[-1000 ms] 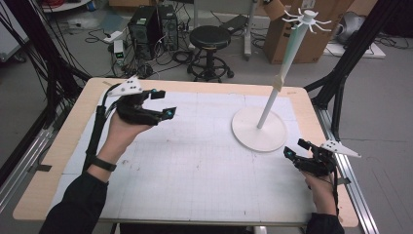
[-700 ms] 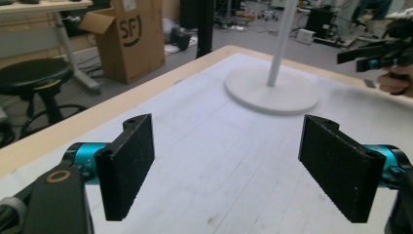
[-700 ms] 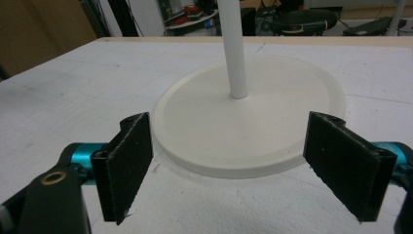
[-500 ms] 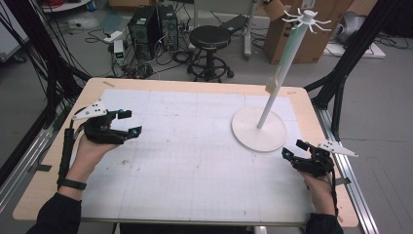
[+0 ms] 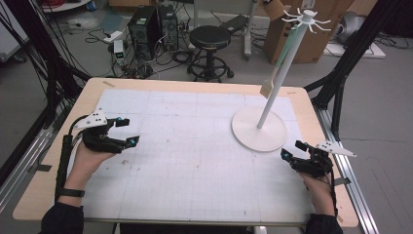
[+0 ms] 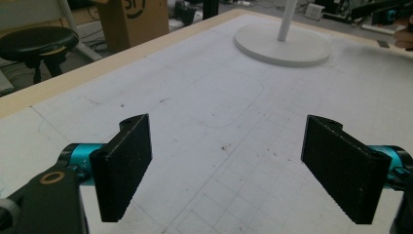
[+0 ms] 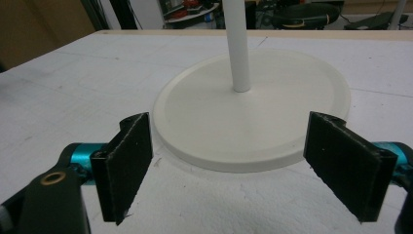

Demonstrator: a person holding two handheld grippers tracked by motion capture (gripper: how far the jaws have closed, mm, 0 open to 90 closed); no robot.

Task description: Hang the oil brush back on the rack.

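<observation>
A white stand with a round base (image 5: 258, 129) and a tall pole topped by hooks (image 5: 306, 17) rises at the table's right rear. My left gripper (image 5: 129, 131) rests low at the left of the white gridded mat (image 5: 195, 161), far from the stand. Its jaws have just been opening and stand wide, with nothing between them, as the left gripper view (image 6: 226, 165) confirms; the base (image 6: 282, 46) lies far ahead there. My right gripper (image 5: 291, 150) sits just in front of the base. It is open and empty (image 7: 229, 165), facing the base (image 7: 253, 117).
A small tan tag (image 5: 269, 87) hangs on the pole. Beyond the table's far wooden edge (image 5: 195, 85) stand a black stool (image 5: 210, 36), computer towers (image 5: 151, 24) and a cardboard box (image 5: 292, 34). Black frame legs (image 5: 341, 92) flank the right side.
My left hand has moved left and down toward the near left of the mat. The right hand and the stand have stayed where they were.
</observation>
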